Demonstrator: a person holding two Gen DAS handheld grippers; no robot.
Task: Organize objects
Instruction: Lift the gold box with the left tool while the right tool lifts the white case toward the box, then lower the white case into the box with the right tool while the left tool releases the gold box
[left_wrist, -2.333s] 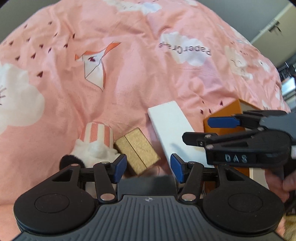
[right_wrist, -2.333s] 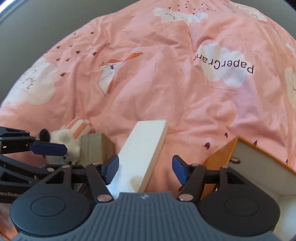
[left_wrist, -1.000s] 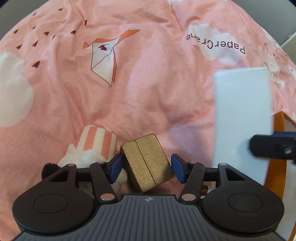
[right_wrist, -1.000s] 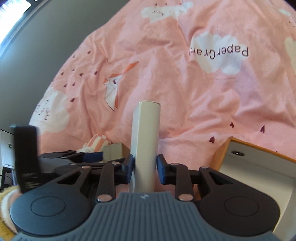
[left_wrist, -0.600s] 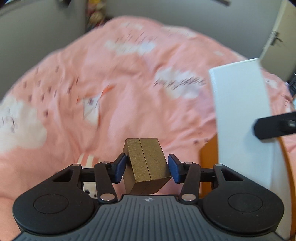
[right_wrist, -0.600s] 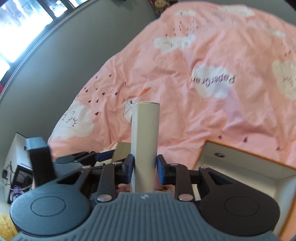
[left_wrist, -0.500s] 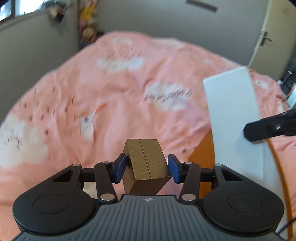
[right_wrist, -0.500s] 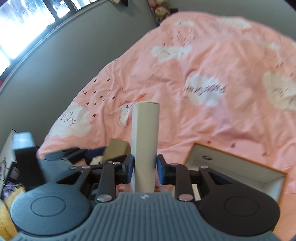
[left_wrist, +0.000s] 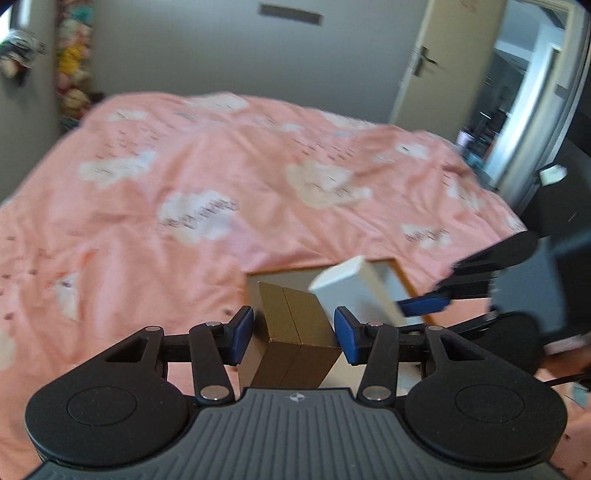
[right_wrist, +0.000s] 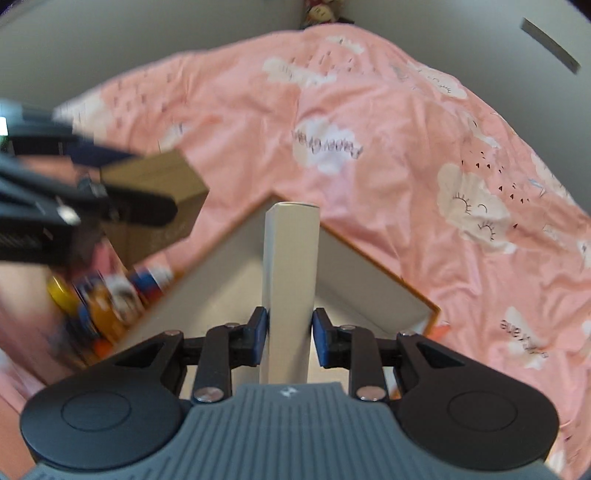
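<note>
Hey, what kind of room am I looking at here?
Most likely a bedroom: a bed under a pink cloud-print duvet, soft toys piled along the wall, and a door in the corner.

The right hand-held gripper (right_wrist: 289, 339) is clamped on a tall white box (right_wrist: 290, 280) that stands upright between its blue pads, above an open orange-edged box (right_wrist: 369, 273) with a pale inside. At the left, blurred, the left hand-held gripper (right_wrist: 110, 184) carries a gold-brown box (right_wrist: 162, 192). Some blurry colourful items (right_wrist: 107, 295) lie beside the open box on the pink cloud-print bed (right_wrist: 424, 147).
</note>
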